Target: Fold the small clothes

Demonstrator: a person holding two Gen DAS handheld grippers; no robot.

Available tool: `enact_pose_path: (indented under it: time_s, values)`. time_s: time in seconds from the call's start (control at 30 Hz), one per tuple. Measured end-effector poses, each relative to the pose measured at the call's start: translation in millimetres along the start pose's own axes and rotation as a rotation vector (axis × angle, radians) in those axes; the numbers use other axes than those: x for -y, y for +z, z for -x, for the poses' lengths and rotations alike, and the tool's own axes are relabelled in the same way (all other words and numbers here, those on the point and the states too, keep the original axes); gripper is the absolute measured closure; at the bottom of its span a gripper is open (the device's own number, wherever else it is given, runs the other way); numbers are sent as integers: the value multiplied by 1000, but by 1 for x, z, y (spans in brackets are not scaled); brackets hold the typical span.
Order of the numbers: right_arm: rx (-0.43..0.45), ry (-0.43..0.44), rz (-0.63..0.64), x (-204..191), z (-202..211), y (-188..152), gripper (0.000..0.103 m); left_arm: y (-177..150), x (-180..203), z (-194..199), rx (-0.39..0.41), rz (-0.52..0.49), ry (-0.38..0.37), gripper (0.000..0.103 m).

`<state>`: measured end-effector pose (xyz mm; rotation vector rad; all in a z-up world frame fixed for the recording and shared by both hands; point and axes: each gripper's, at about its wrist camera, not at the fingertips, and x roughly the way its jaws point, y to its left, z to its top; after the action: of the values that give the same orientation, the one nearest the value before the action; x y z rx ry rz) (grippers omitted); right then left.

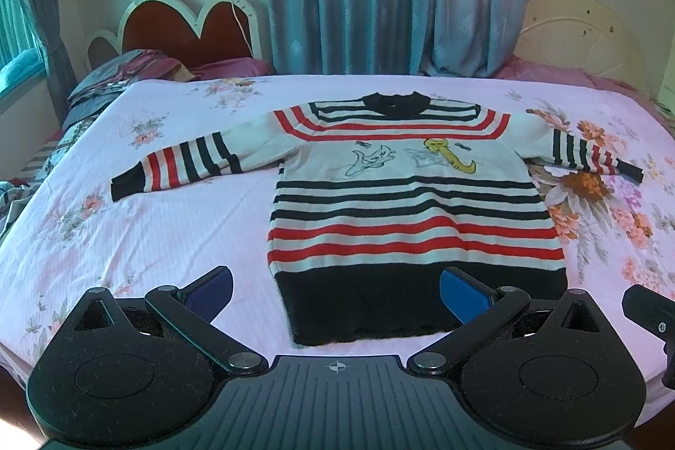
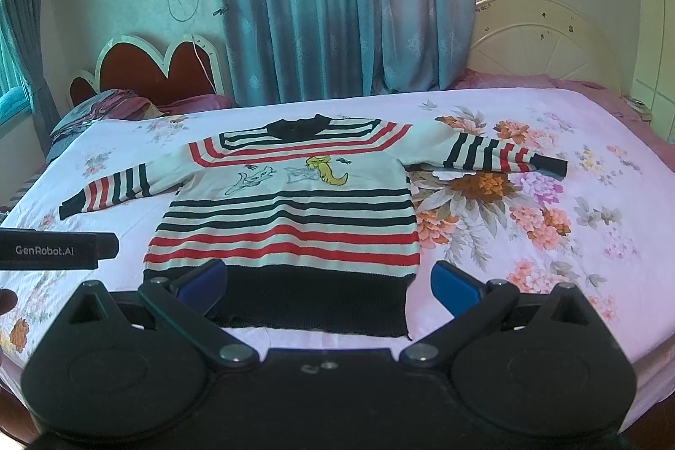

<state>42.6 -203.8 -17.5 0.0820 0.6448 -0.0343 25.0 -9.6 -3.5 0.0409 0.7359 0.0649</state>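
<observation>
Left gripper (image 1: 335, 292) level, aimed at the hem of the striped sweater (image 1: 405, 192), jaws spread wide, nothing held. Sweater flat on the floral bedsheet (image 1: 168, 230), sleeves out. Right gripper (image 2: 329, 287) same pose at the hem, wide, empty.

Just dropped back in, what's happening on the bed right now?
A person holds a tool in each hand over a striped sweater laid flat, face up, on the flowered bedsheet, both sleeves spread out. The left tool and the right tool are both open near the dark hem, gripping nothing. No fold shows yet.
</observation>
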Motion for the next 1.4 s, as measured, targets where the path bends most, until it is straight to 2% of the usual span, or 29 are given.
enact_pose_path:
  time_s: [0.43,1.0,1.4]
  values:
    - [-10,-19,-13,5,-11,7,1,6,-1,-9,-10,5,-4,0]
    - [-33,-39,-33,15,-41,17,1,29,17,-41,-40,-6,7,0]
    - [-50,-91,-75,48,-102,33,1,60,30,-103,-65,25,-7,0]
